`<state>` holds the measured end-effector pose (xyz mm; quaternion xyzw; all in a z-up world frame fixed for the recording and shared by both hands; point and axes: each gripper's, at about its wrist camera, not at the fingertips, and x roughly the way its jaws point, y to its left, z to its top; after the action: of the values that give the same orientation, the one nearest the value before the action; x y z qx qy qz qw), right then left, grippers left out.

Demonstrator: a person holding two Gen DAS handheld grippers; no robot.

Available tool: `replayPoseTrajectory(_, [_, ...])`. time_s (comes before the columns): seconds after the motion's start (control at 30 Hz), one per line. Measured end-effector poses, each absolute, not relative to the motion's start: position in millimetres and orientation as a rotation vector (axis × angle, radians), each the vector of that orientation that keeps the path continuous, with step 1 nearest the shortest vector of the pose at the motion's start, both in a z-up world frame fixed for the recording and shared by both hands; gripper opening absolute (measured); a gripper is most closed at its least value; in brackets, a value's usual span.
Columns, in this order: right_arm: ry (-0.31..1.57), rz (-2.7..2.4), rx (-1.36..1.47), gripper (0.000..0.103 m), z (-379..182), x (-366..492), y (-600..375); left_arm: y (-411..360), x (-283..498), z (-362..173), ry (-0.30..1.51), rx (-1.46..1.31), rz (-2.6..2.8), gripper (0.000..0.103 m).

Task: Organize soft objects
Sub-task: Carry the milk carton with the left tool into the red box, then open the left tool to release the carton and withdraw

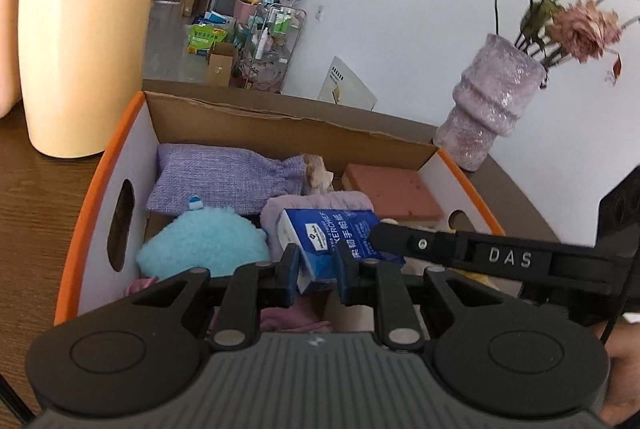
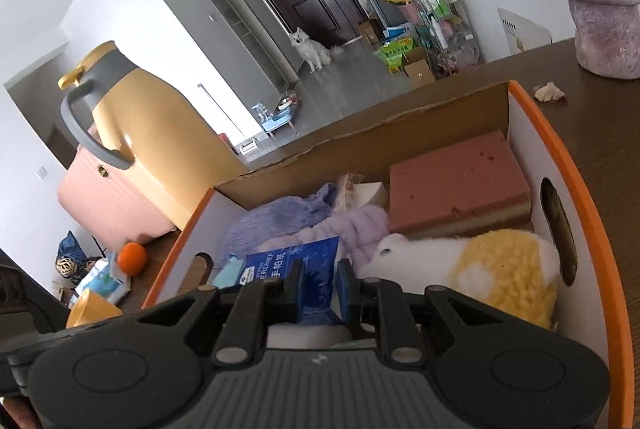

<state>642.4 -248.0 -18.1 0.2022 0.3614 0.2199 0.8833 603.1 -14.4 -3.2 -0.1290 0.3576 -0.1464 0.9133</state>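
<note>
Left gripper (image 1: pixel 318 269): we find its blue pads closed on one end of a blue tissue pack (image 1: pixel 332 241), holding it over the box

Right gripper (image 2: pixel 320 287): we find its jaws clamped on the other end of the same tissue pack (image 2: pixel 296 269); in the left wrist view its black finger (image 1: pixel 404 239) crosses in from the right

Box: we note an open cardboard box (image 1: pixel 120 145) with orange edging and white inner walls, standing on a dark wooden table (image 1: pixel 44 189)

Contents, left wrist view: we record a lilac drawstring pouch (image 1: pixel 224 177) against the far wall, a light blue plush toy (image 1: pixel 204 245) near the left wall, a pink sponge (image 1: pixel 394 195) at the far right, and a lilac fluffy cloth (image 1: pixel 320 201) under the pack

Contents, right wrist view: we record a yellow and white plush toy (image 2: pixel 496 269) along the right wall

Surroundings: we note a yellow thermos jug (image 1: pixel 88 29) left of the box and a lilac vase (image 1: pixel 492 105) with dried pink flowers at its right
</note>
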Motion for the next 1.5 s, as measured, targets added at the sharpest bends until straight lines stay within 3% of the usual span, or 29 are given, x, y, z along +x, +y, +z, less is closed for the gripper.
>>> replayPoseTrajectory(0.3, [0.692,0.438,0.330,0.020,-3.2,632.9,-238.4,-22.0,605.9,-1.0,0.747,-0.238,-0.275,0.021])
replayPoseTrajectory(0.57, [0.606,0.406,0.266,0.020,41.1,596.3,-251.9,-22.7,567.4,37.5,0.652,-0.154,-0.237,0.025])
replayPoseTrajectory(0.8, [0.487,0.366,0.194,0.021,88.6,525.1,-273.3,-22.7,495.0,87.1,0.486,-0.051,-0.163,0.052])
replayPoseTrajectory(0.87, [0.432,0.337,0.130,0.028,97.4,496.6,-274.7,-24.6,468.8,95.9,0.426,-0.012,-0.136,0.073])
replayPoseTrajectory(0.93, [0.369,0.297,0.053,0.053,101.1,467.6,-273.6,-25.3,442.1,99.5,0.363,0.006,-0.113,0.078])
replayPoseTrajectory(1.0, [0.312,0.258,-0.001,0.072,99.0,442.1,-272.5,-26.3,416.8,98.3,0.310,0.023,-0.097,0.080])
replayPoseTrajectory(1.2, [0.246,0.232,-0.050,0.085,80.2,381.4,-265.6,-22.6,359.2,86.4,0.266,0.019,-0.069,0.087])
replayPoseTrajectory(1.5, [0.233,0.227,-0.001,0.085,56.9,304.9,-256.2,-11.9,280.1,68.0,0.226,-0.005,-0.021,0.093])
